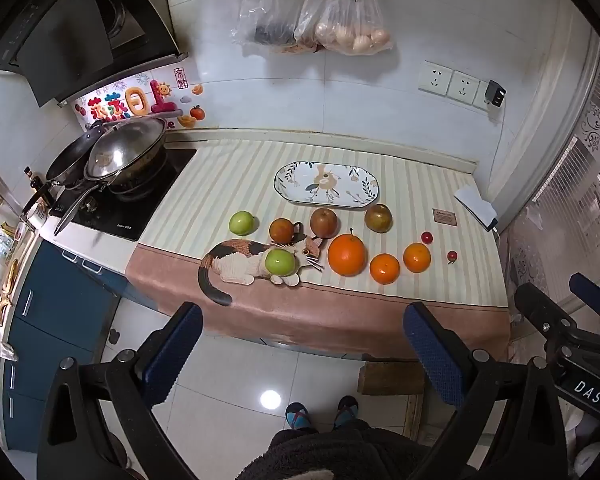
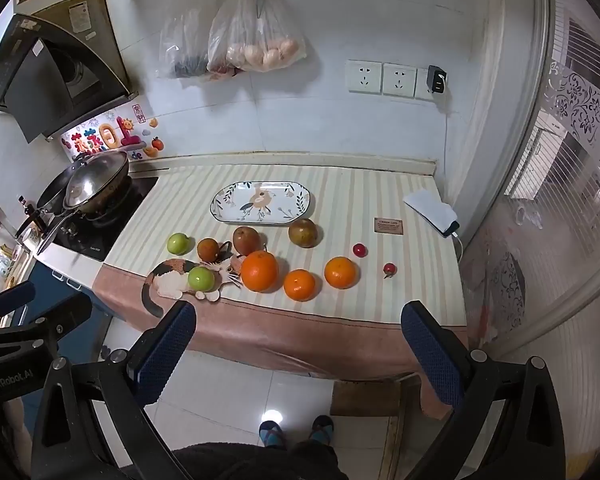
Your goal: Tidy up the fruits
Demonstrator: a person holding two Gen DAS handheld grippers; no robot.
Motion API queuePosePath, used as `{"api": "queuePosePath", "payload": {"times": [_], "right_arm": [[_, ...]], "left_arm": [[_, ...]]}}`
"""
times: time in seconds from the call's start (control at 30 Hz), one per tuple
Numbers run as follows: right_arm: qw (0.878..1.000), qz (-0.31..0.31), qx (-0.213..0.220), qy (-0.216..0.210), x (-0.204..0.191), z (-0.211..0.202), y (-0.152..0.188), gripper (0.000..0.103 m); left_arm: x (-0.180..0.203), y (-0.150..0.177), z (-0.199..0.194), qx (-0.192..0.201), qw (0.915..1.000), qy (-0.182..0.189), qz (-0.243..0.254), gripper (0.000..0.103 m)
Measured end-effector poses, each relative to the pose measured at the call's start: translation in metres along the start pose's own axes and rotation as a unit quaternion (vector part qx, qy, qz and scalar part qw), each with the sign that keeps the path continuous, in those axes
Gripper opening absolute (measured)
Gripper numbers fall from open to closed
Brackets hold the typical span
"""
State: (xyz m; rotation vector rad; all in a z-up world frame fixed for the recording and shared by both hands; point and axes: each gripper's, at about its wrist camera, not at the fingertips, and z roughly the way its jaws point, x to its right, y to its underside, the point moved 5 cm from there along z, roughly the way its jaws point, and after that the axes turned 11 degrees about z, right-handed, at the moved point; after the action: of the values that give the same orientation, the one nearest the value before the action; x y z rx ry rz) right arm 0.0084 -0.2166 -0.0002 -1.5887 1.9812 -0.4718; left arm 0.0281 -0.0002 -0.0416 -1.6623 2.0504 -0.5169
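Standing back from the counter, a person holds the left gripper [image 1: 302,354] and the right gripper [image 2: 298,350] over the floor, both with fingers spread wide and empty, before any fruit has been picked up. The fruits lie loose on the striped cloth [image 2: 340,184]: two green apples [image 2: 201,278], three oranges [image 2: 260,271], brownish pears [image 2: 305,232] and two small red tomatoes [image 2: 359,250], all just in front of the empty oval plate [image 2: 224,204]. The work seems only starting; the next move likely calls for reaching in and closing on one fruit.
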Motion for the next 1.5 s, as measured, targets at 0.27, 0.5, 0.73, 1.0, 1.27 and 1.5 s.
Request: {"api": "queuePosePath", "payload": {"times": [0.27, 0.5, 0.73, 1.0, 1.27, 1.5], "right_arm": [[1.000, 0.001, -0.001, 0.002, 0.000, -0.001, 0.000, 0.103], [1.000, 0.002, -0.002, 0.000, 0.000, -0.001, -0.001, 0.103], [1.000, 0.002, 0.004, -0.002, 0.000, -0.003, 0.000, 0.103], [1.000, 0.005, 0.006, -0.004, 0.001, -0.007, -0.004, 0.103], [1.000, 0.005, 0.007, -0.004, 0.002, -0.008, -0.004, 0.103], [1.000, 0.005, 0.006, -0.004, 0.002, -0.009, -0.003, 0.103]], "left_arm": [[0.001, 0.002, -0.002, 0.002, 1.0000, 0.001, -0.001, 0.103], [0.008, -0.003, 0.004, 0.004, 1.0000, -0.002, 0.000, 0.103], [0.003, -0.003, -0.003, 0.009, 1.0000, 0.000, 0.000, 0.103], [0.004, -0.009, -0.008, 0.013, 0.9999, -0.003, 0.002, 0.103], [0.006, -0.009, -0.009, 0.014, 0.9999, -0.003, 0.001, 0.103], [0.008, -0.011, -0.011, 0.014, 0.9999, -0.003, 0.001, 0.103]]}}
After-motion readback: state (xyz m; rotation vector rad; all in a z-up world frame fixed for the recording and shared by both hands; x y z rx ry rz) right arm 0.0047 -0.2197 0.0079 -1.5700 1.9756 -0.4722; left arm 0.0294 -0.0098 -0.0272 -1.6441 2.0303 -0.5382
